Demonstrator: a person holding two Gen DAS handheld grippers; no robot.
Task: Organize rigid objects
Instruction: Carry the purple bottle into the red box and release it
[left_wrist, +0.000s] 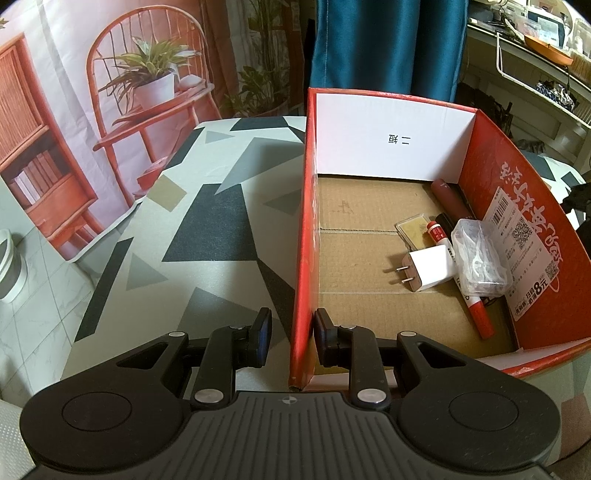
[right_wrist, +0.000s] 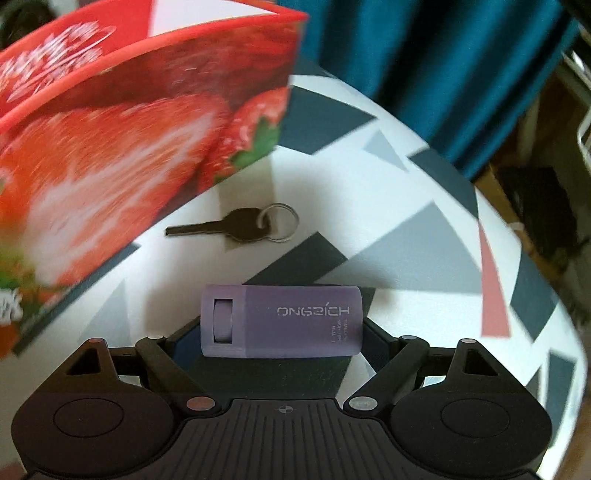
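Note:
A red cardboard box (left_wrist: 391, 125) stands on the patterned table. My left gripper (left_wrist: 291, 332) is shut on its near left wall, one pad outside and one inside. Along the box's right side lie a white plug charger (left_wrist: 430, 273), a red marker (left_wrist: 480, 317), a clear plastic case (left_wrist: 478, 258), a dark red tube (left_wrist: 448, 197) and a small yellow card (left_wrist: 413, 229). In the right wrist view my right gripper (right_wrist: 280, 332) is shut on a purple case (right_wrist: 280, 321), gripped end to end and sharp against a blurred background. A dark key (right_wrist: 236, 225) on a ring lies on the cloth beyond it.
The box's strawberry-printed outer wall (right_wrist: 129, 147) rises at the left of the right wrist view, close to the key. The table's rounded edge (right_wrist: 535, 295) drops off to the right, with a blue curtain (right_wrist: 424, 74) behind. A printed backdrop (left_wrist: 110, 110) hangs past the table's far left.

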